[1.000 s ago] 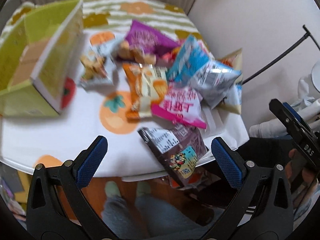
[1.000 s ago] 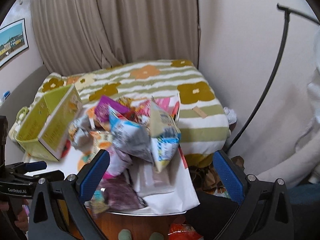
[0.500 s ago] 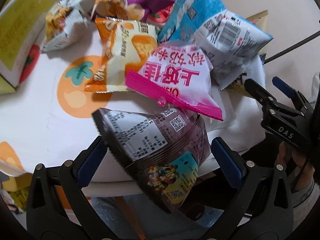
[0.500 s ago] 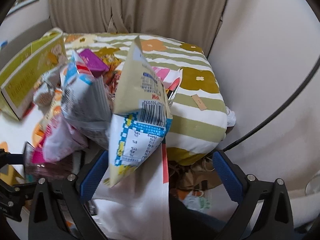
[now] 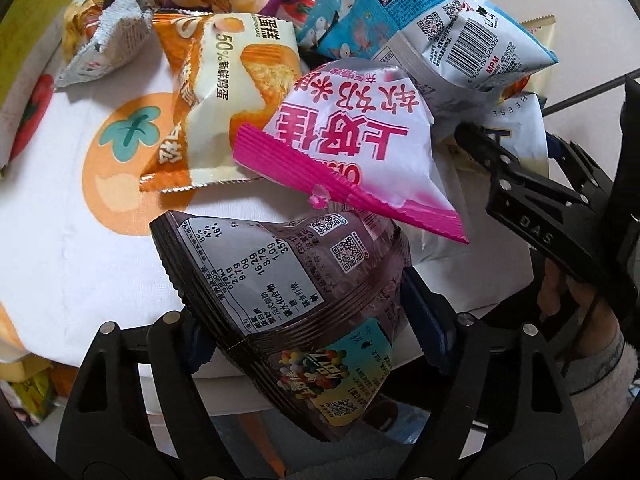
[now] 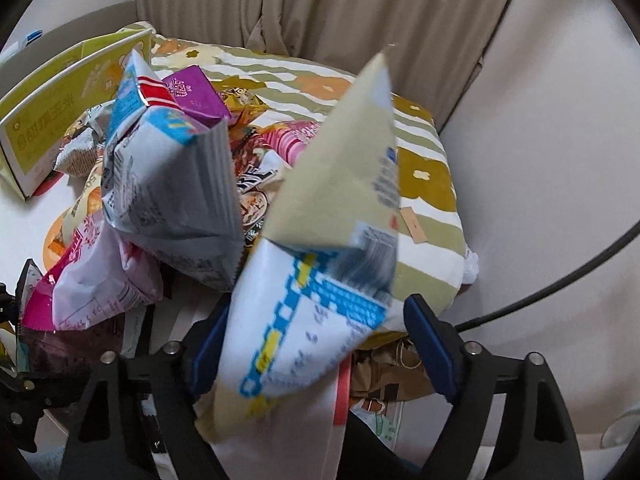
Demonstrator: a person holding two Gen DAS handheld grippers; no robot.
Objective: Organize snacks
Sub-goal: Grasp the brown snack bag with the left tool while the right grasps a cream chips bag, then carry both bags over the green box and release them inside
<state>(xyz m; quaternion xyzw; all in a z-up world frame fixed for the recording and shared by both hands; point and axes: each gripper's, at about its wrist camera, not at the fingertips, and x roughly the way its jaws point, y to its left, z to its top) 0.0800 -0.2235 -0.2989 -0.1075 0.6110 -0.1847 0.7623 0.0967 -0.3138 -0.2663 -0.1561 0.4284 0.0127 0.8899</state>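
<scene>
A pile of snack packets lies on a white table (image 5: 60,248) with orange fruit prints. My left gripper (image 5: 312,320) has narrowed on a dark purple packet (image 5: 288,288) at the table's near edge; its pads press the packet's sides. A pink-and-white packet (image 5: 352,152) and an orange cake packet (image 5: 224,92) lie just behind. My right gripper (image 6: 320,344) has narrowed on a beige, white and blue packet (image 6: 320,288), which stands tilted between its pads. The right gripper also shows in the left wrist view (image 5: 532,208).
A yellow-green cardboard box (image 6: 60,112) stands open at the table's far left. A grey-and-blue packet (image 6: 176,192) and a purple one (image 6: 196,96) top the pile. A striped flowered cushion (image 6: 424,184) lies behind. A black cable (image 6: 560,280) curves along the wall at right.
Both grippers moved forward into the pile and narrowed: the left around the dark purple packet, the right around the beige-and-blue packet, which now looms larger and blurred.
</scene>
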